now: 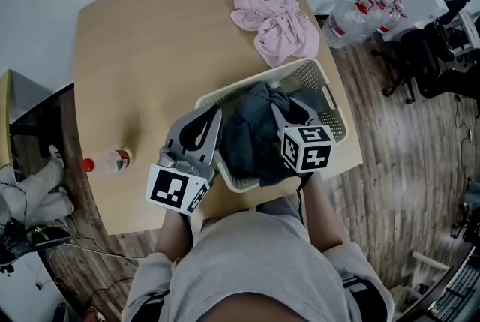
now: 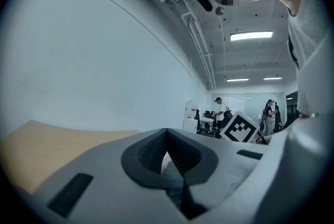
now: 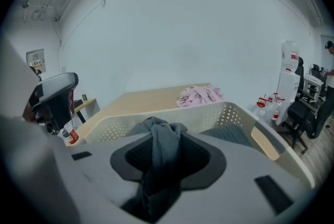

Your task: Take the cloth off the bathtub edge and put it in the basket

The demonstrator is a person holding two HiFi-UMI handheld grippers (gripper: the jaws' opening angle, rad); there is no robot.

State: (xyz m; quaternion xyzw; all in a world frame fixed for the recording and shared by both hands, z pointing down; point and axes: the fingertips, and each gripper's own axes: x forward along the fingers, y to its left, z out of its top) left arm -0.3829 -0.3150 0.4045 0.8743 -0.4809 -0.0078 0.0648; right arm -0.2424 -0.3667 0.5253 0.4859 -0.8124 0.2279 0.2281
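Note:
A dark grey cloth (image 1: 251,136) hangs bunched over the white perforated basket (image 1: 300,67) at the table's near edge. My right gripper (image 1: 289,106) is above the basket, tilted down, and shut on this cloth. In the right gripper view the cloth (image 3: 156,137) is pinched between the pads and the basket wall (image 3: 209,113) lies just beyond. My left gripper (image 1: 202,118) sits level at the basket's left rim. In the left gripper view its jaws (image 2: 167,134) meet at the tips, with a pale sliver behind them that I cannot identify. No bathtub is in view.
A pink cloth (image 1: 276,16) lies crumpled at the far right of the wooden table (image 1: 150,50). A small bottle (image 1: 109,161) with a red cap lies at the table's left edge. Water jugs (image 1: 349,20) and office chairs (image 1: 427,58) stand on the floor to the right.

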